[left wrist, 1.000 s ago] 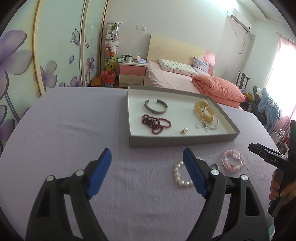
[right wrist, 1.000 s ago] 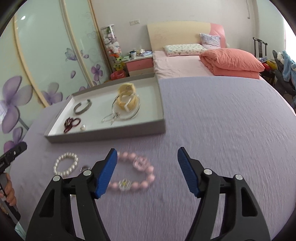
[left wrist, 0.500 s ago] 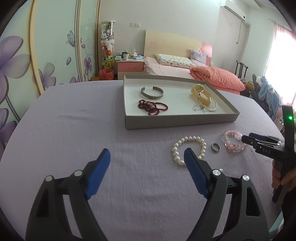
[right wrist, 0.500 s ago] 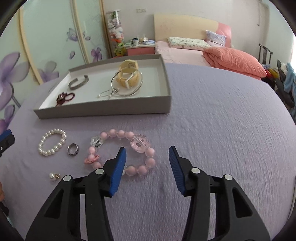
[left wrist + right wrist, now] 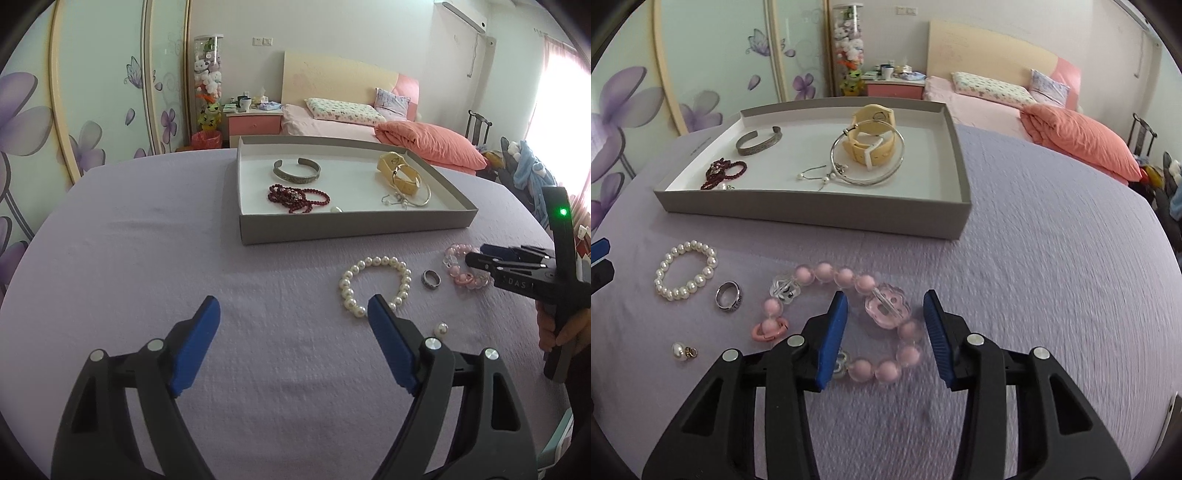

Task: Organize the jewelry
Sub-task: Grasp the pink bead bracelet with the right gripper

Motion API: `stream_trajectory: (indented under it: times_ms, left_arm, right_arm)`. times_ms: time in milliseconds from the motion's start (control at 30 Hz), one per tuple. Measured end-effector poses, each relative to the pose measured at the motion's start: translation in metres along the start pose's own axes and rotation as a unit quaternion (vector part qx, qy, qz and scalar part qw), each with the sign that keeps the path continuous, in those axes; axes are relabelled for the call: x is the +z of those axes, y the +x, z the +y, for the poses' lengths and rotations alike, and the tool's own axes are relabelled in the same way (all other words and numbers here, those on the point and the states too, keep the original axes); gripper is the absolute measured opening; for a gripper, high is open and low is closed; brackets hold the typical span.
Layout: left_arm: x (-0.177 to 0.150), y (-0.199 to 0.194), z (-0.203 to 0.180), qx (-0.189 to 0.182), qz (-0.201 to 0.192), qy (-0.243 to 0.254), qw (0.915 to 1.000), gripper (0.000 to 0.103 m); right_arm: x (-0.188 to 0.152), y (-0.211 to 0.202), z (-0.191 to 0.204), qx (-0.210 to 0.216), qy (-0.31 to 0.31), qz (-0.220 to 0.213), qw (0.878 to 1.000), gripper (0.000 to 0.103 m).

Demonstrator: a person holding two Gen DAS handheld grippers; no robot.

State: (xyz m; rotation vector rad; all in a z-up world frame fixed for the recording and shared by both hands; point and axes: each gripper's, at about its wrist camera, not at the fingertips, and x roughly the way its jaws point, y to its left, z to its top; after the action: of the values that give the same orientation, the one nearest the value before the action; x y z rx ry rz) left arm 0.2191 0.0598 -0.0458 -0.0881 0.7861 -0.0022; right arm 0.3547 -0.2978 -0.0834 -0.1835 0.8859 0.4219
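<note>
A grey tray (image 5: pixel 354 227) (image 5: pixel 820 214) on the purple cloth holds a silver cuff (image 5: pixel 759 142), a dark red bead string (image 5: pixel 722 173), a yellow watch (image 5: pixel 873 138) and a silver bangle (image 5: pixel 871 177). In front of the tray lie a pearl bracelet (image 5: pixel 375 290) (image 5: pixel 685 275), a silver ring (image 5: pixel 431 278) (image 5: pixel 728 295), a pearl earring (image 5: pixel 441 328) (image 5: pixel 683 350) and a pink bead bracelet (image 5: pixel 846 314) (image 5: pixel 461 267). My right gripper (image 5: pixel 882 328) is open, low over the pink bracelet, its fingers straddling the bracelet's right side. My left gripper (image 5: pixel 293 332) is open and empty, just left of the pearl bracelet.
The table's round edge curves close on the right. A bed (image 5: pixel 369 122), a pink nightstand (image 5: pixel 255 123) and wardrobe doors (image 5: pixel 92 92) stand beyond the table. The right gripper's body (image 5: pixel 532 277) reaches in from the right in the left wrist view.
My right gripper has come forward and down over the pink bracelet, and its jaws have narrowed. My left gripper has drawn back a little and stays open.
</note>
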Motion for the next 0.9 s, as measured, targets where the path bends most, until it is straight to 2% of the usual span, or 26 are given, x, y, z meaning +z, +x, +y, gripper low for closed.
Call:
stream_trajectory:
  times_ms: [67,133,233,467,833,900]
  left_arm:
    - [-0.001,0.0,-0.001,-0.002,0.001,0.002,1.0,0.082]
    - [-0.001,0.001,-0.002,-0.003,0.002,0.005,1.0,0.082]
    - [-0.001,0.001,-0.004,-0.004,0.004,0.008,0.9999,0.082]
    - [-0.003,0.006,-0.011,-0.005,0.011,0.02,0.9997,0.082]
    - [0.004,0.022,-0.028,-0.004,0.02,0.04,0.999,0.082]
    - [0.005,0.027,-0.031,-0.005,0.023,0.042,0.9988,0.077]
  right_arm:
    - [-0.001,0.0,-0.001,0.009,-0.003,0.0,1.0,0.04]
    - [-0.002,-0.001,0.0,0.012,-0.01,-0.001,1.0,0.03]
    - [-0.003,-0.004,0.003,0.012,-0.013,0.002,1.0,0.024]
    - [-0.008,-0.013,0.002,0.008,0.0,-0.004,1.0,0.024]
    - [0.011,-0.063,-0.008,0.033,0.037,-0.077,0.996,0.024]
    - [0.013,-0.068,-0.008,0.036,0.042,-0.083,0.995,0.024]
